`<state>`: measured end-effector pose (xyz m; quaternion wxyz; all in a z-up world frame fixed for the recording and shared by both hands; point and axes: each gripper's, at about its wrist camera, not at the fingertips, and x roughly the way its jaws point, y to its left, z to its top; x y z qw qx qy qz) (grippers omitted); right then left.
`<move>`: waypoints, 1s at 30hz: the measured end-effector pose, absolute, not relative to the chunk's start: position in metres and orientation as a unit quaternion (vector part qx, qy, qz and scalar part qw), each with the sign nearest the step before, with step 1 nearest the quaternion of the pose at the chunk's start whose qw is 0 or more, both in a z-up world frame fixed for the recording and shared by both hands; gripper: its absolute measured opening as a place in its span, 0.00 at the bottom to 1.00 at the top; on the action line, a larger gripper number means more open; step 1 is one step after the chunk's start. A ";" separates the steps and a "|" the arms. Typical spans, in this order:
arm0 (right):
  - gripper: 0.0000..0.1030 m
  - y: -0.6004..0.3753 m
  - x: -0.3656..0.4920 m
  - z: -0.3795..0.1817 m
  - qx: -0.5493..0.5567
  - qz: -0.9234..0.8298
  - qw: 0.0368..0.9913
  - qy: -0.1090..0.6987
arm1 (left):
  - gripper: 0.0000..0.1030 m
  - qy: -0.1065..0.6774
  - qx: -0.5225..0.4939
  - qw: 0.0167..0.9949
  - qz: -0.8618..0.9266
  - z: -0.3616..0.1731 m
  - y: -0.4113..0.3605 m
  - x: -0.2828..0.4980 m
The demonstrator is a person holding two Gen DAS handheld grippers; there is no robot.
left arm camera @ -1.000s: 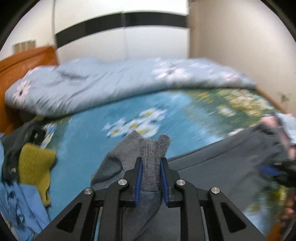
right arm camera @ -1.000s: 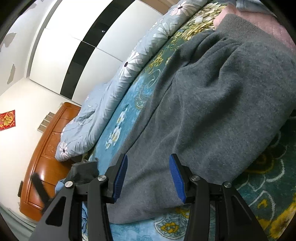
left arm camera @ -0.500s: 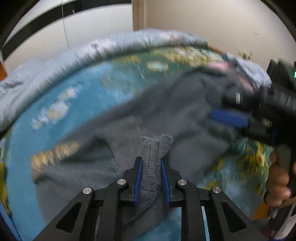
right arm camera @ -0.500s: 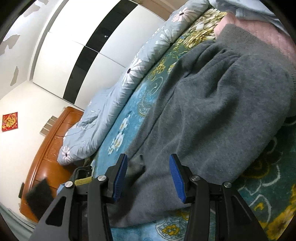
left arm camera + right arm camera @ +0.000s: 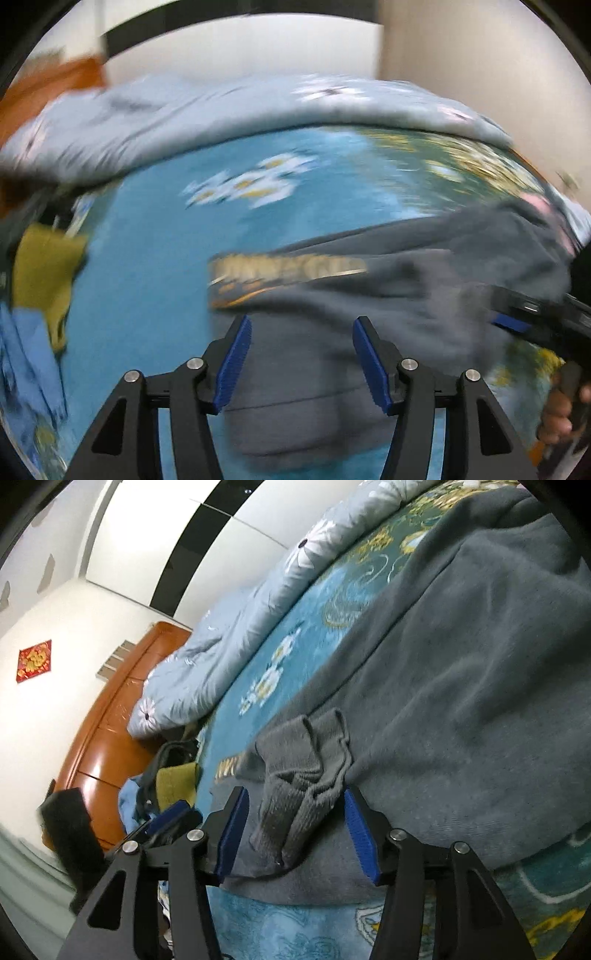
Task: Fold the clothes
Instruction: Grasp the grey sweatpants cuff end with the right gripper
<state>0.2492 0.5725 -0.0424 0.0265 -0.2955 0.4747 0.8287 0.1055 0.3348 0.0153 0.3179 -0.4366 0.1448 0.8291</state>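
Grey fleece trousers point(image 5: 461, 709) lie folded over on the teal floral bedspread point(image 5: 155, 243), their ribbed cuffs point(image 5: 306, 786) just dropped between the right gripper's point(image 5: 295, 827) spread fingers; the left gripper point(image 5: 301, 363), clamped on them a second ago, now gapes empty, likely completing one fold.

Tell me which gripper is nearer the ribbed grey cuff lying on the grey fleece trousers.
Right. The right gripper is open with the ribbed grey cuff between its fingers; the left gripper is open too, off to the cuff's left.
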 end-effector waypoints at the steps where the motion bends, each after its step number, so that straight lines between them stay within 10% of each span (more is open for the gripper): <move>1: 0.54 0.571 0.248 -0.043 -0.295 0.828 0.024 0.476 | 0.59 0.141 -0.449 0.309 0.826 0.009 0.330 0.101; 8: 0.53 0.560 0.238 -0.043 -0.291 0.837 0.031 0.463 | 0.59 0.117 -0.512 0.290 0.801 -0.025 0.309 0.088; 15: 0.17 0.550 0.232 -0.037 -0.276 0.853 0.043 0.441 | 0.60 0.106 -0.508 0.295 0.802 -0.022 0.308 0.089; 30: 0.20 0.596 0.264 -0.041 -0.239 0.847 0.116 0.461 | 0.60 0.095 -0.520 0.329 0.783 -0.026 0.316 0.099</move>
